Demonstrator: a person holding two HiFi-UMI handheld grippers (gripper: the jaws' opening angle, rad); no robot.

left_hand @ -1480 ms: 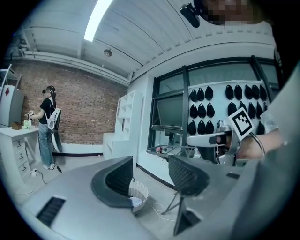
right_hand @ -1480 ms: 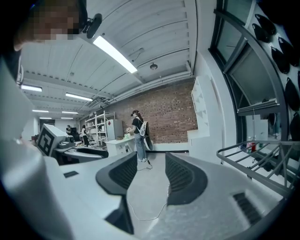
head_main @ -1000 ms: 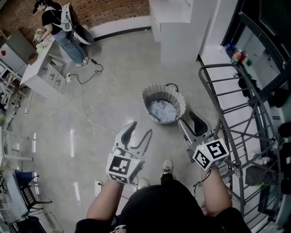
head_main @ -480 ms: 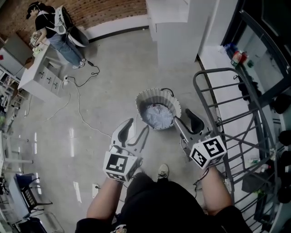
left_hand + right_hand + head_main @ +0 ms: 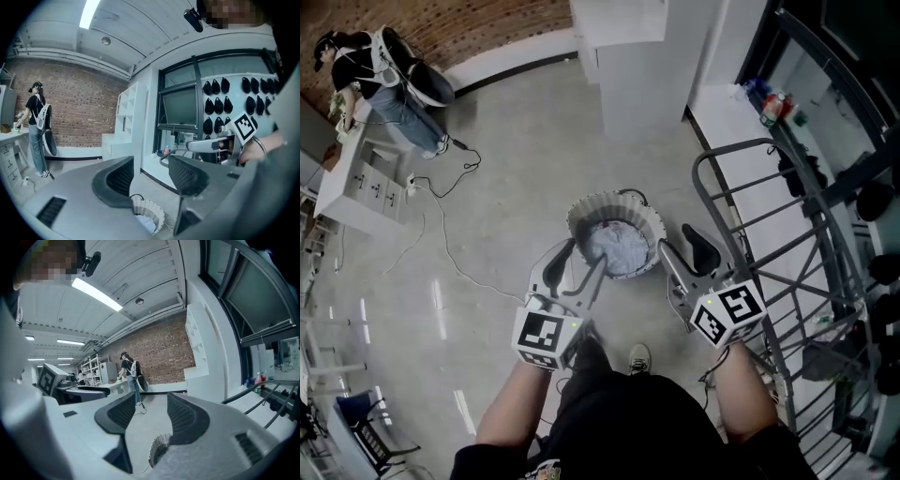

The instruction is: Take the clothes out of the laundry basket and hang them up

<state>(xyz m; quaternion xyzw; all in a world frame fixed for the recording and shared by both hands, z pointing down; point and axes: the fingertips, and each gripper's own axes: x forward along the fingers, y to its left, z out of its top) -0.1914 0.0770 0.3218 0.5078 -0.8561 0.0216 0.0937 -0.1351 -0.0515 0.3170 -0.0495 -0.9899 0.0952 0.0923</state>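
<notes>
Ahead of the left gripper's (image 5: 581, 262) and right gripper's (image 5: 682, 247) wide, empty jaws is set a laundry basket (image 5: 580, 212), seemingly holding pale clothes (image 5: 617, 246).

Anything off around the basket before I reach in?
Nothing stands out. The laundry basket stands upright on the floor with the clothes inside, none spilled. A loose cable lies on the floor nearby.
</notes>
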